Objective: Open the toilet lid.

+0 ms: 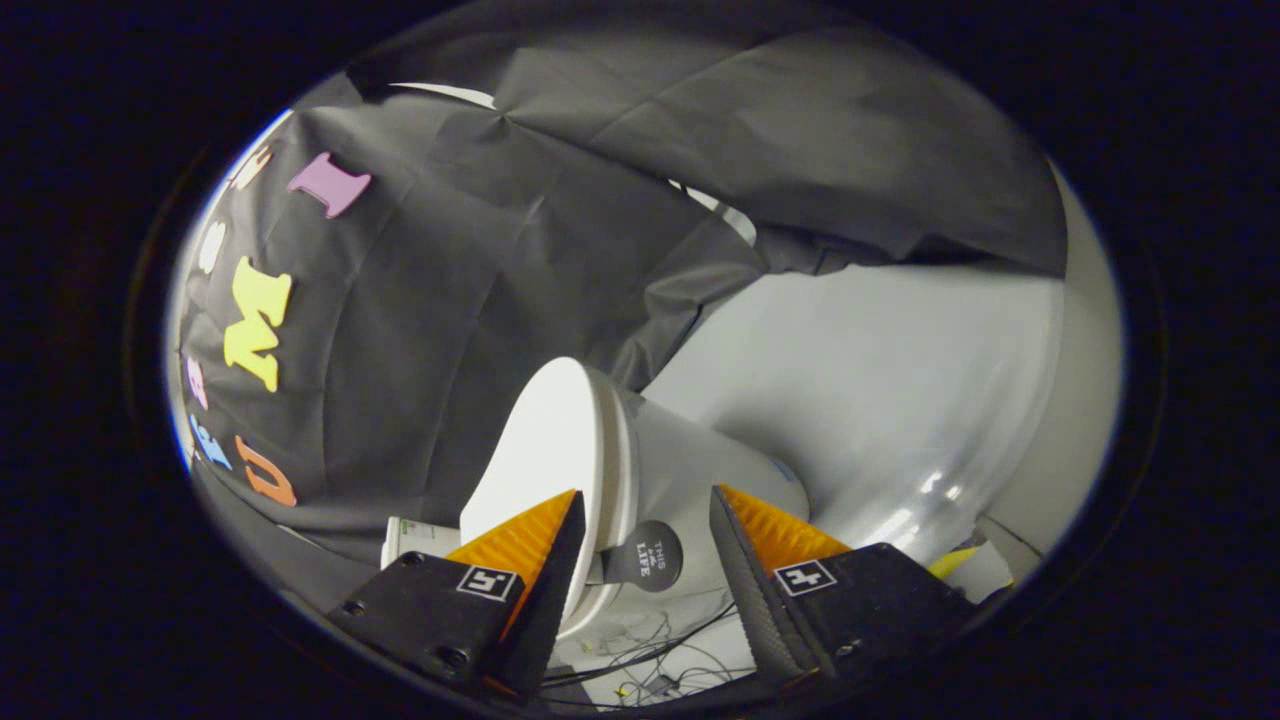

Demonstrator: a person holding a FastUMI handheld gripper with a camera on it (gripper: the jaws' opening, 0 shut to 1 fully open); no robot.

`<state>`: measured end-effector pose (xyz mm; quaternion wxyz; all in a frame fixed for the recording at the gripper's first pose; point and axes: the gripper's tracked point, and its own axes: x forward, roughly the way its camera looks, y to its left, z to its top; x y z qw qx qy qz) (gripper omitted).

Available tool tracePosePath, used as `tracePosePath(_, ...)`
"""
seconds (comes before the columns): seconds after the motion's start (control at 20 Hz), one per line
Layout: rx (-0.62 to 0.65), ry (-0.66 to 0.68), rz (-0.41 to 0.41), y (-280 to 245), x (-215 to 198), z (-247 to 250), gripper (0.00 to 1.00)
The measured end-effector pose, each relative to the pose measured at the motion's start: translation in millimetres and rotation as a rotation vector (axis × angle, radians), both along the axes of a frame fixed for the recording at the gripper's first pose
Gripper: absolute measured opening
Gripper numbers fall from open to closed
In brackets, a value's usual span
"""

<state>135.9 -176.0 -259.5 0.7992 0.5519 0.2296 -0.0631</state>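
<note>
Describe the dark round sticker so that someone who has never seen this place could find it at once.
Start from the white toilet standing before the black cloth wall. Its closed lid faces the open gripper. The dark round sticker sits on the bowl's side, between the two fingers: the sole dark patch on white porcelain.

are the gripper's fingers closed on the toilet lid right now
No, the hand-held gripper is open, its fingers spread apart with the toilet lid beyond them, pressed by neither finger.

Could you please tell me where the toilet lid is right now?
In the gripper view, the white oval plastic toilet lid sits just beyond the open hand-held gripper, closed against the white toilet body, with the black cloth wall behind.
</note>
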Motion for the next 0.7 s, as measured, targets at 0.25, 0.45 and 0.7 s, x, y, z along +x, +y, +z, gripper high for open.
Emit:
tracePosePath(0.25,0.116,0.016,-0.009,7.3,-3.9,-12.8,0.65)
tracePosePath(0.45,0.156,0.017,0.027,19.9,-1.4,-17.2,0.5)
tracePosePath(0.7,0.191,0.002,0.028,19.9,-1.3,-17.4,0.26)
